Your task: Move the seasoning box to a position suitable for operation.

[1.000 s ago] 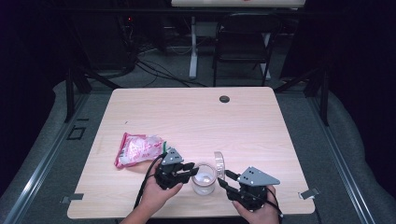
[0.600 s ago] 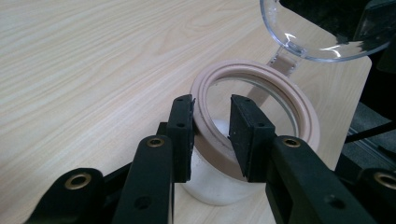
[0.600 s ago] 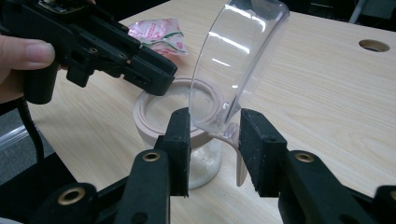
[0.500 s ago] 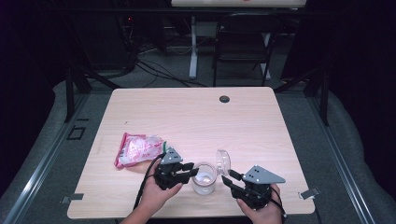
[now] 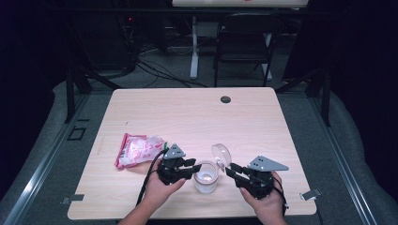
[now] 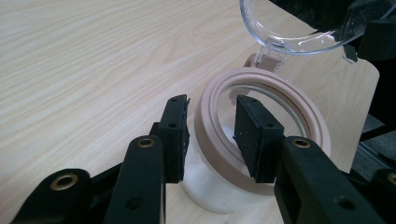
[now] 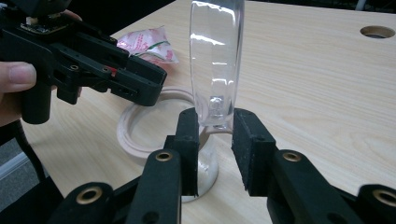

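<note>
My left gripper [image 5: 187, 167] straddles the beige rim of the small clear glass jar [image 5: 205, 177], one pad outside and one over the mouth; its jaws have just been opening and stand loose of the rim. My right gripper [image 7: 215, 133] has just been closing narrowly around the edge of the jar's clear hinged lid [image 7: 217, 65], held upright. The jar stands near the front edge of the pale wooden table [image 5: 197, 112], with a pink-and-white plastic packet [image 5: 138, 149] just beside my left hand.
</note>
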Demonstrator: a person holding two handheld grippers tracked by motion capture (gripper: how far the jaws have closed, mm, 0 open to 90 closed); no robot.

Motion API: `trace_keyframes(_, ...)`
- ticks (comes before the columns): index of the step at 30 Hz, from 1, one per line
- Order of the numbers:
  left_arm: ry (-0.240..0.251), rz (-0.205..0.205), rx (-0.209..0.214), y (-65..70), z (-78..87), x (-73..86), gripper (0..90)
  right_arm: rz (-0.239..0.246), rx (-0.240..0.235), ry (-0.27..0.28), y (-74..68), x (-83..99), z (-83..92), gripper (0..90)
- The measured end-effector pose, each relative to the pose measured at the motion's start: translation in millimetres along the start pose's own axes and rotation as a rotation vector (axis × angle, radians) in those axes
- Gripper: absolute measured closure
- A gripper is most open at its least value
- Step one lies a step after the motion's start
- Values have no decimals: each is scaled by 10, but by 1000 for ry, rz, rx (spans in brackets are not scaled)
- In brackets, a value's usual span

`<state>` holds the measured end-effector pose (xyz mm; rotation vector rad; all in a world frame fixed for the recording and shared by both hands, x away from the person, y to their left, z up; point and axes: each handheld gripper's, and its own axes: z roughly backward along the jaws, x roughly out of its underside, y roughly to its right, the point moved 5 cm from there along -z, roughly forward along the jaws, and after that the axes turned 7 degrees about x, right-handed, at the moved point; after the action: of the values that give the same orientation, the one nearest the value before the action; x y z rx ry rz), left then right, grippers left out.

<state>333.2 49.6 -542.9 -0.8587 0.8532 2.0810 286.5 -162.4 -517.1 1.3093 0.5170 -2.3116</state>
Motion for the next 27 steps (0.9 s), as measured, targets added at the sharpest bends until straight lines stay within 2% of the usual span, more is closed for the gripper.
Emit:
trace_keyframes(1, 12, 12, -2, -30, -18, -17, 664, 4, -1, -7, 28, -19, -29, 730)
trace_keyframes(5, 1, 33, 20, -57, -30, -17, 702, 4, -7, -8, 52, -47, -79, 751)
trace_keyframes(7, 2, 29, 25, -58, -31, -15, 712, 5, -13, -10, 65, -64, -116, 833)
trace_keyframes(8, -5, 16, 25, -53, -24, -13, 726, 1, -10, -16, 70, -74, -154, 825)
trace_keyframes(13, 4, 13, 13, -44, -28, -9, 727, 4, -2, -27, 102, -95, -247, 823)
trace_keyframes(16, 6, 14, 13, -49, -25, -5, 726, -7, 11, -26, 133, -101, -280, 807)
trace_keyframes(17, 10, 16, 12, -49, -28, -4, 724, -28, 8, -14, 160, -108, -309, 777)
trace_keyframes(19, 13, 18, 13, -48, -32, -3, 723, -37, 4, -13, 166, -110, -321, 772)
trace_keyframes(25, 19, 16, 12, -51, -61, -4, 720, -41, 5, -10, 169, -127, -372, 730)
trace_keyframes(27, 15, 11, 8, -56, -64, -5, 721, -56, 12, 16, 170, -156, -424, 660)
